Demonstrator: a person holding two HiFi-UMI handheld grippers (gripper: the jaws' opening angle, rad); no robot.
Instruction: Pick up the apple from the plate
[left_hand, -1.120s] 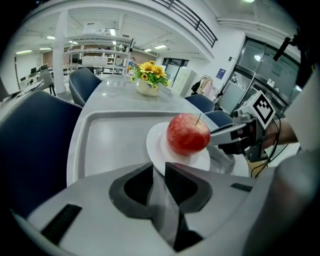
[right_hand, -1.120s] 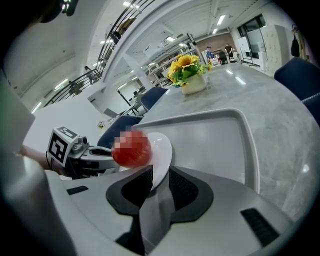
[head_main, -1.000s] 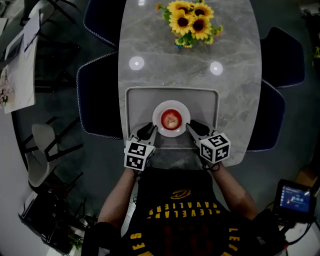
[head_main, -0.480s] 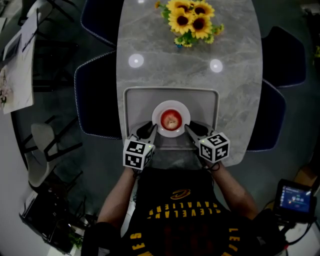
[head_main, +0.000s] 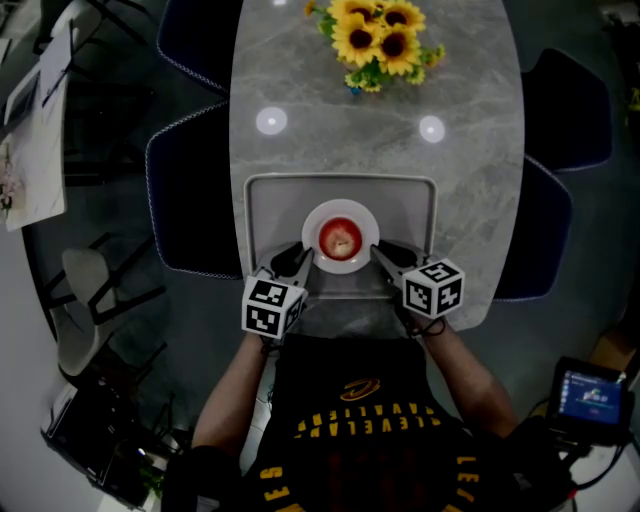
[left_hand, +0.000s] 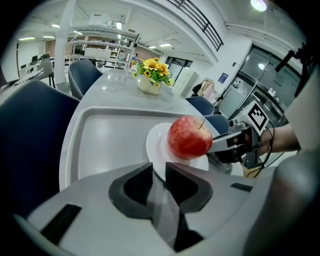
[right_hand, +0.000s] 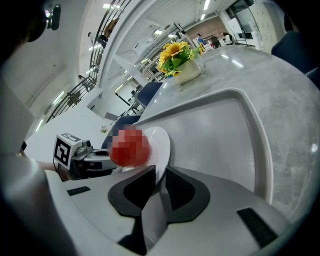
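Note:
A red apple (head_main: 340, 240) sits on a small white plate (head_main: 312, 225) in the middle of a grey tray (head_main: 270, 200). My left gripper (head_main: 297, 262) is at the plate's near left rim and my right gripper (head_main: 385, 255) at its near right rim. In the left gripper view the apple (left_hand: 189, 137) stands just beyond the left gripper (left_hand: 159, 172), whose narrow jaws hold the plate (left_hand: 155, 145) by its rim. In the right gripper view the right gripper (right_hand: 160, 175) is closing its jaws on the plate (right_hand: 164, 142) rim, with the apple (right_hand: 130, 147) behind. Neither gripper touches the apple.
The tray lies on a grey marble table (head_main: 470, 150) near its front edge. A pot of sunflowers (head_main: 380, 40) stands at the far end. Dark blue chairs (head_main: 190, 190) flank the table on both sides, and the person stands close against the near edge.
The right gripper's marker cube has rolled slightly. Both grippers stay at the plate's near rim, and the apple and plate have not moved.

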